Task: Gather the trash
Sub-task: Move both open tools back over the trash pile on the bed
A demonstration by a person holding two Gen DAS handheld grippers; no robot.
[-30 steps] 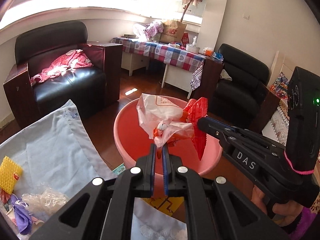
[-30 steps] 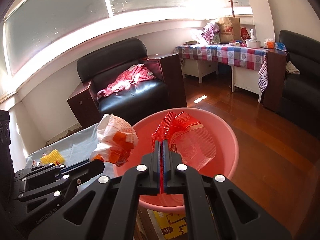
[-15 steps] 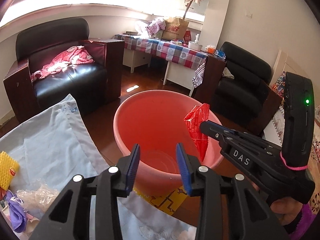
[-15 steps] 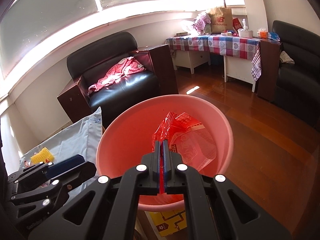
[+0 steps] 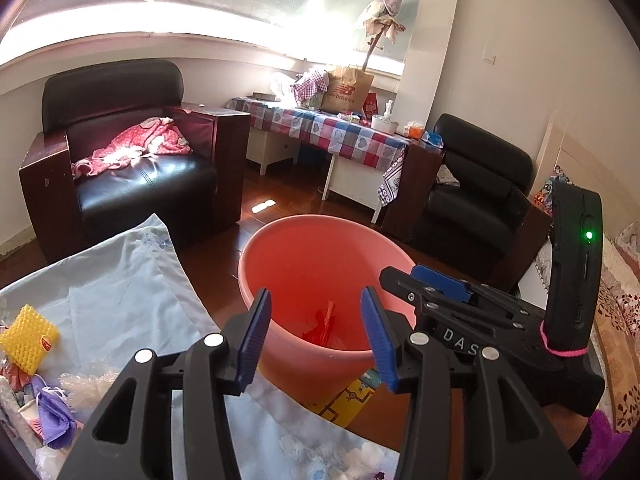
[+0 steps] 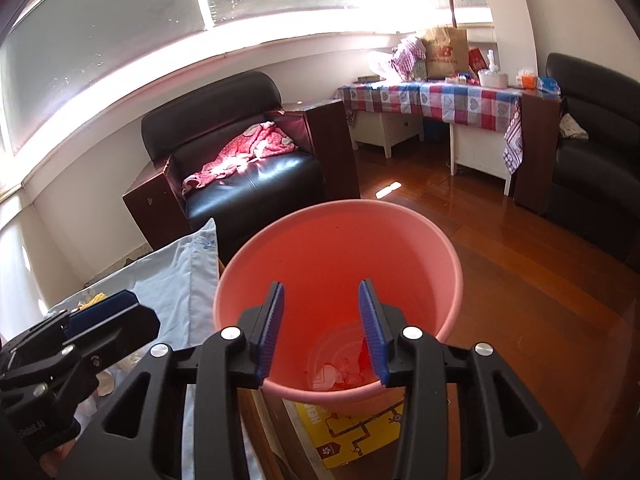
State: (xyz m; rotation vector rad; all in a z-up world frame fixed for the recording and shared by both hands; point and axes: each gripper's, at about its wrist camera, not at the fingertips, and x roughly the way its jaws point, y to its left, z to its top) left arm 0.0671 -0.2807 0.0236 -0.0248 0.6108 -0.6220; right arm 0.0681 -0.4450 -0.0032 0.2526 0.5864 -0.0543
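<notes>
A pink plastic bucket stands on the floor beside the table; it also shows in the right wrist view. A red wrapper lies at its bottom, and crumpled wrappers show there in the right wrist view. My left gripper is open and empty above the bucket's near rim. My right gripper is open and empty over the bucket, and it shows at the right of the left wrist view. More trash lies on the light blue cloth: a yellow sponge-like piece, a purple mask and clear plastic.
A yellow box lies under the bucket. A black armchair with a red garment stands beyond the table. A checked-cloth table and another black armchair stand at the back on the wooden floor.
My left gripper opened and dropped its crumpled wrapper into the bucket. Then my right gripper opened and its red wrapper fell in. Both grippers drew back slightly.
</notes>
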